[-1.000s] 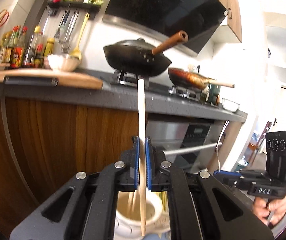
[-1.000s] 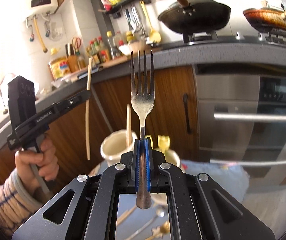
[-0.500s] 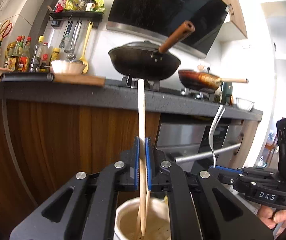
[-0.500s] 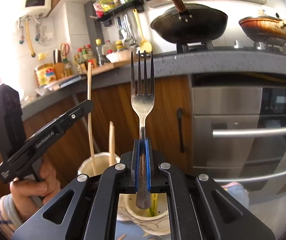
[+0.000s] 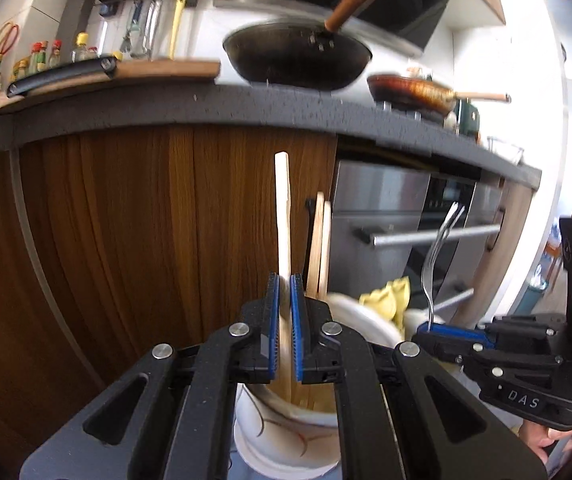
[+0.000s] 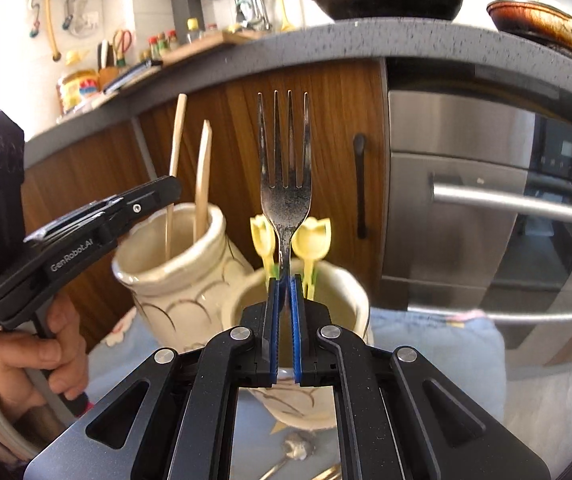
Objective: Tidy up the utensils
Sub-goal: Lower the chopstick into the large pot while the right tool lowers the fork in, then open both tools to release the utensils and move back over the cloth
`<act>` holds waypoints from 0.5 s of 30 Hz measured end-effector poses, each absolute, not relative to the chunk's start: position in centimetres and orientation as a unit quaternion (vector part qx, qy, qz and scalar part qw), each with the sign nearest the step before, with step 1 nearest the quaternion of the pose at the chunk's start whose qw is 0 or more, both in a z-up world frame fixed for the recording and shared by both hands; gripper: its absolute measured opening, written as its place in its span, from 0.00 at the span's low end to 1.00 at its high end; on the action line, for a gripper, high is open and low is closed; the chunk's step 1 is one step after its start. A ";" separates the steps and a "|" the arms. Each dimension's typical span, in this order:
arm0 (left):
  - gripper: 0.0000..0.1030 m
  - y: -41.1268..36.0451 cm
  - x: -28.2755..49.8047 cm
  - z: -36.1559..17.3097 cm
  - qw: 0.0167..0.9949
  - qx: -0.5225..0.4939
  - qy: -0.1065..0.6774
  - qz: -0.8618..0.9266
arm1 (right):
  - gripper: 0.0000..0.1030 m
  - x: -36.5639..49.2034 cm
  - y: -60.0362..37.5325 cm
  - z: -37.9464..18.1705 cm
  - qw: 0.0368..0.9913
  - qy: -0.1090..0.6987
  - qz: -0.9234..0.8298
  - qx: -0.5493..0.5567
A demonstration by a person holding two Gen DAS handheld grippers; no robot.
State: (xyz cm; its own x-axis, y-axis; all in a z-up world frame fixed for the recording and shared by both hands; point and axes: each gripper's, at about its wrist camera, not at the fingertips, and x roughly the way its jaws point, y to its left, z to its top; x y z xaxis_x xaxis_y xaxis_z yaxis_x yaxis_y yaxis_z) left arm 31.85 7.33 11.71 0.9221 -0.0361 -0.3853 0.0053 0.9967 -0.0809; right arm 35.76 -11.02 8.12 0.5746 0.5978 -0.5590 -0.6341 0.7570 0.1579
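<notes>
Here, the left gripper (image 5: 284,280) pinches an upright wooden chopstick (image 5: 282,216), its lower end blurred inside a cream jar (image 5: 286,436). The right gripper (image 6: 284,280) clamps a steel fork (image 6: 284,184), tines up, above a second jar (image 6: 349,292); its handle end is hidden.

Cream jar (image 6: 178,280) with brownish scallop lines, silver fork (image 6: 284,184), possibly tulip-shaped yellow handles (image 6: 311,236)

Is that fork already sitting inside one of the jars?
No, the fork is upright in the right gripper, above the jar holding yellow tulip-topped utensils.
</notes>
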 end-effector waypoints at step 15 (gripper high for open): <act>0.20 6.5 30.9 12.2 0.979 -0.009 0.203 -0.004 | 0.08 36.1 -10.0 8.2 0.880 0.331 0.337 -0.051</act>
